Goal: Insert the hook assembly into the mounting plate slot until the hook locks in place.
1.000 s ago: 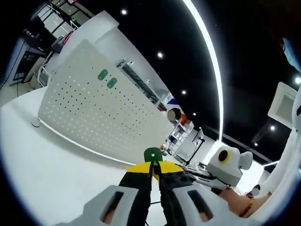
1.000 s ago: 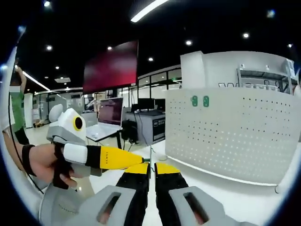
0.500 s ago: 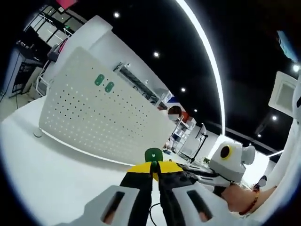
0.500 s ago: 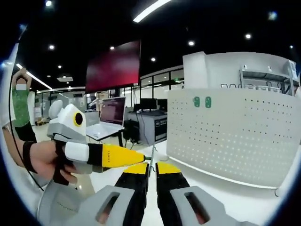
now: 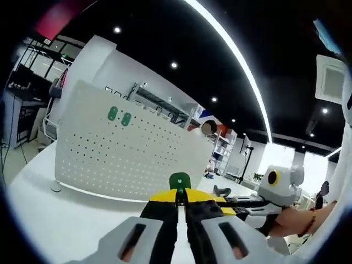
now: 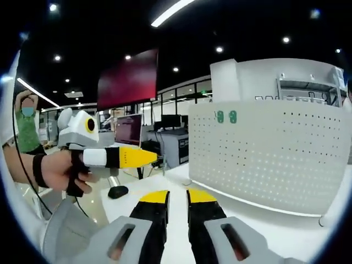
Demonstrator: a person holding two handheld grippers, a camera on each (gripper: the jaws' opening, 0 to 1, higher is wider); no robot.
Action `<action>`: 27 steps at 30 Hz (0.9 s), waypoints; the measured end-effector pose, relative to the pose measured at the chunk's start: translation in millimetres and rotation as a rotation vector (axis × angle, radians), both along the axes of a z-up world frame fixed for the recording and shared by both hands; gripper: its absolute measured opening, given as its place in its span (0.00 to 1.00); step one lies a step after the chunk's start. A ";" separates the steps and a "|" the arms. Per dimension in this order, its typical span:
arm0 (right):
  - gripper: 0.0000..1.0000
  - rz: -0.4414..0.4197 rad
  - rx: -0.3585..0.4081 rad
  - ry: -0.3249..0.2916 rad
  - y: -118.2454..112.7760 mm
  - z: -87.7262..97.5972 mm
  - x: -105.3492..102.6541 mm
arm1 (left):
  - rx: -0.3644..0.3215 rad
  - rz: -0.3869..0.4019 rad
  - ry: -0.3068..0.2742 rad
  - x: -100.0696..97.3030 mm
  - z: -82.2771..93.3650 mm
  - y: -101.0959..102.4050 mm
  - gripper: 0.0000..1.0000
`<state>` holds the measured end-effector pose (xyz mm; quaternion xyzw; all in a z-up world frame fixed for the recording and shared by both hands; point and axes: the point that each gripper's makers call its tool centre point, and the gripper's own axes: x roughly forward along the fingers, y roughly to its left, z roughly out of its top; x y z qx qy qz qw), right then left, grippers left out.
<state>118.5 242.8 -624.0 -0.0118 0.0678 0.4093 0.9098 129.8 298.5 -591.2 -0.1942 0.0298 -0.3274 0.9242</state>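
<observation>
- Left gripper (image 5: 177,193): yellow-tipped black jaws pressed together on a small green hook (image 5: 179,181), whose rounded tab stands up just above the tips. Seen from the right gripper view, this gripper (image 6: 157,158) is held by a person's hand (image 6: 66,171) out to the left, pointing toward the board, with a thin piece projecting from its tip; the piece is too small there to identify with certainty.
- Right gripper (image 6: 177,196): jaws stand slightly apart with a visible gap between the yellow tips, nothing between them. In the left gripper view it appears at lower right (image 5: 220,192), gripped by the person's other hand (image 5: 291,220).
- White pegboard mounting plate (image 5: 121,159): stands upright on the white table (image 5: 66,220), well apart from both grippers. Rows of small holes cover its face.
- Two green hooks (image 5: 119,115): already seated side by side near the upper left of the pegboard; the same pair shows in the right gripper view (image 6: 226,116).
- Held green hook is clear of the pegboard, not touching it.
- Background: laptop (image 6: 127,131) on a desk, a large dark-red screen (image 6: 127,80) above it, and a person in green (image 6: 28,129) at far left.
</observation>
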 end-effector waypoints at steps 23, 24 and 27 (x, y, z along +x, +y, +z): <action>0.34 -0.035 -0.054 -0.005 -57.1 -8.5 -5.6 | 0.143 0.174 -0.102 65.0 27.1 25.4 0.03; 0.35 -0.038 -0.062 -0.008 -58.5 -9.4 -5.4 | 0.153 0.181 -0.104 67.9 28.8 27.1 0.03; 0.38 -0.044 -0.063 0.001 -62.6 -10.4 -5.9 | 0.171 0.206 -0.111 76.2 31.4 31.2 0.03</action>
